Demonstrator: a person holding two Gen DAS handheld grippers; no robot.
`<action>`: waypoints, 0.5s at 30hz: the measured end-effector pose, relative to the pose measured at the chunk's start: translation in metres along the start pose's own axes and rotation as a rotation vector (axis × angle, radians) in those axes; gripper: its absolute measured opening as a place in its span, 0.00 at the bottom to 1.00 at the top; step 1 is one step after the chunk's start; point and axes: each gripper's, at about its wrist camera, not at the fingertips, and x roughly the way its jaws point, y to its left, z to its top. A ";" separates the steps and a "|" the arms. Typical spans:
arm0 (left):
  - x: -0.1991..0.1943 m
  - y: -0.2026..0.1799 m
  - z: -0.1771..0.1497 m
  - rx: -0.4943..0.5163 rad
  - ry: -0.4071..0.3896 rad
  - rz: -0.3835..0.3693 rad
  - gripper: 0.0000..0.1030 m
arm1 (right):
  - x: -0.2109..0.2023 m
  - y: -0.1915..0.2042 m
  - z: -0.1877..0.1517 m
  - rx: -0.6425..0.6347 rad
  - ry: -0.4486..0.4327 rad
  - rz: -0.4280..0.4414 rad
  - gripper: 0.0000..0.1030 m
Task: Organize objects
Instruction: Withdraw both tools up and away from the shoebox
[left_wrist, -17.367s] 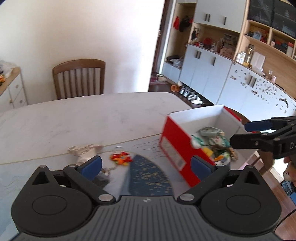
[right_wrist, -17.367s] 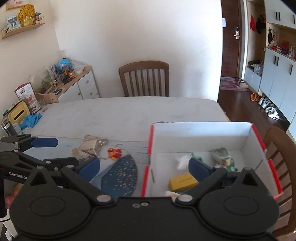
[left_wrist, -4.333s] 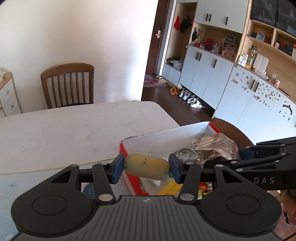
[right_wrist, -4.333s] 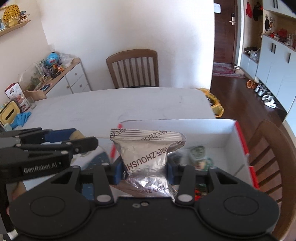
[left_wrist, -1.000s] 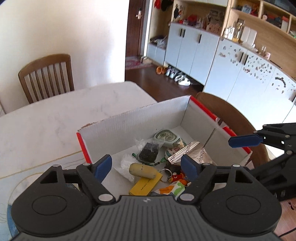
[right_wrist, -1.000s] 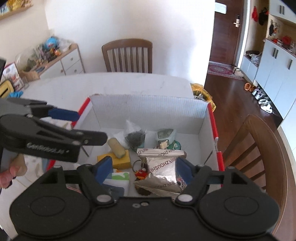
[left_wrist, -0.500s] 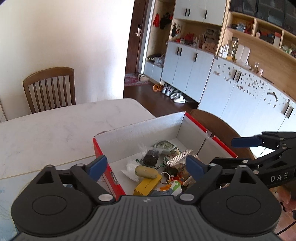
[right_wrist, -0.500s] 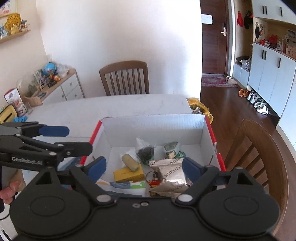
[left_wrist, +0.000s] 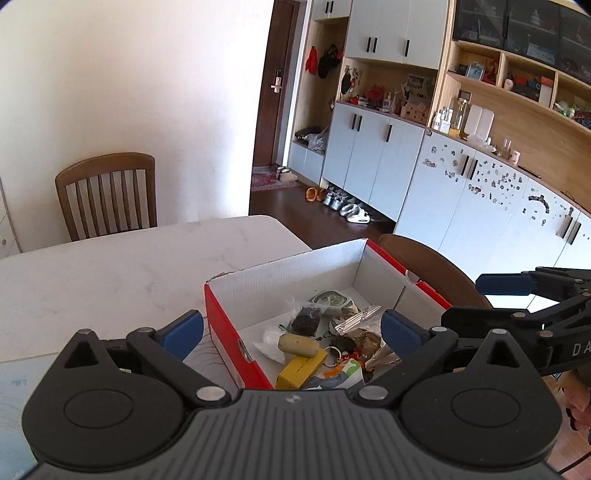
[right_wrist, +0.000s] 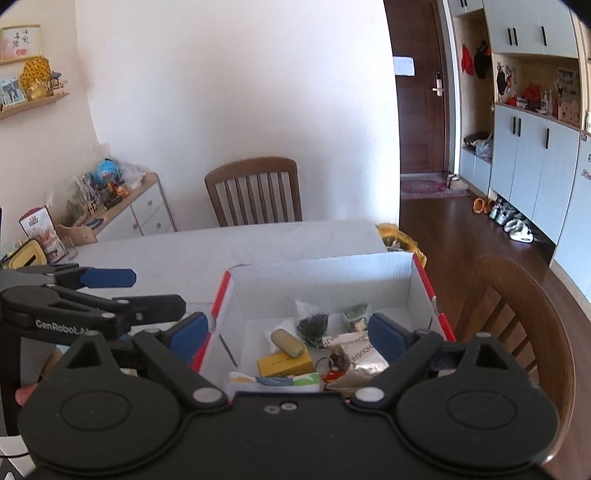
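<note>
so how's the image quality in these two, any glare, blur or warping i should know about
Left wrist view: sharp, strong fisheye bending the cabinets and dark corners; bright wall near washed out. Right wrist view: also sharp, the door frame bows; daylight is even inside the red and white box, so its contents read clearly, no motion blur.

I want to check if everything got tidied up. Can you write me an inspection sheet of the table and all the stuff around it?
Surface: white marble table; blue mat at its near left edge.
Job's things: red-and-white box holds a yellow box, tan oval, foil packet, dark baggie, key ring.
Clutter: nothing seen loose on the table.
Grippers: left gripper and right gripper above the box, jaws opening, nothing between them.
Cables: nothing seen.
Surroundings: wooden chairs, cupboards, shoes by the door.
</note>
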 end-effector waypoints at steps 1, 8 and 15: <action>-0.002 -0.001 -0.001 0.009 -0.004 0.006 1.00 | -0.002 0.002 -0.001 -0.003 -0.006 -0.001 0.91; -0.017 -0.001 -0.012 0.015 -0.035 0.005 1.00 | -0.007 0.012 -0.009 0.020 -0.033 -0.027 0.91; -0.023 -0.004 -0.020 0.053 -0.039 0.033 1.00 | -0.005 0.016 -0.021 0.065 -0.028 -0.030 0.91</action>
